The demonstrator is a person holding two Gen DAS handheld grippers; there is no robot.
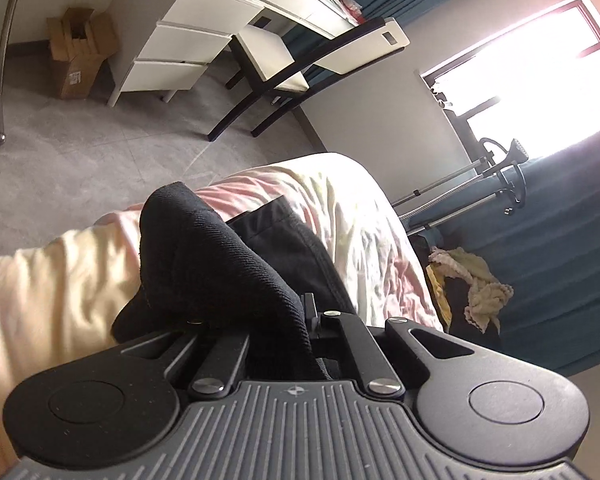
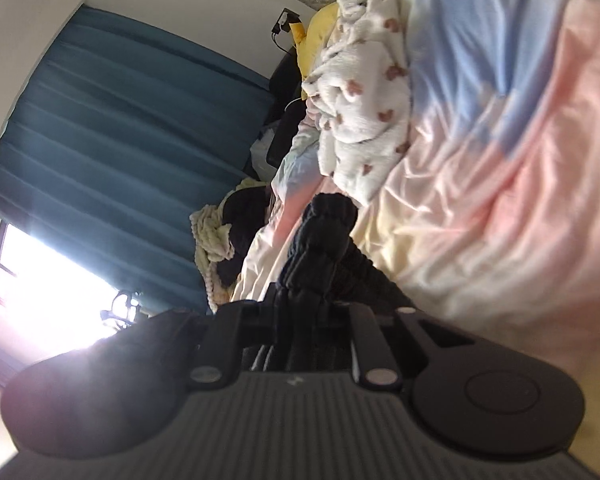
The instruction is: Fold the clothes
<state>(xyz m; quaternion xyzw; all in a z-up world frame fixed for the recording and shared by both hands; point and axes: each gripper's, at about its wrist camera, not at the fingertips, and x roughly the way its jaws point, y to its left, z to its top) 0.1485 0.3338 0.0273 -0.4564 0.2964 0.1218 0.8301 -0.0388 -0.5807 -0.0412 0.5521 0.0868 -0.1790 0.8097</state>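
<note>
The left gripper (image 1: pixel 276 320) and the right gripper (image 2: pixel 308 304) each pinch bunched black cloth (image 1: pixel 204 248), raised above the bed (image 1: pixel 340 208).

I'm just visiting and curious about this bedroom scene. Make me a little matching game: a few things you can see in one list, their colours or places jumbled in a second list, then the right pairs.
Things:
1. black garment
2. curtain
3. cardboard box
4. fleece blanket

Descriptions:
A. white with small brown bear prints, bunched on the bed
B. teal blue, hanging beside the bright window
C. on the floor next to the white drawers
D. pinched in both grippers above the pastel bedsheet

Pairs: 1-D, 2-B, 3-C, 4-A
</note>
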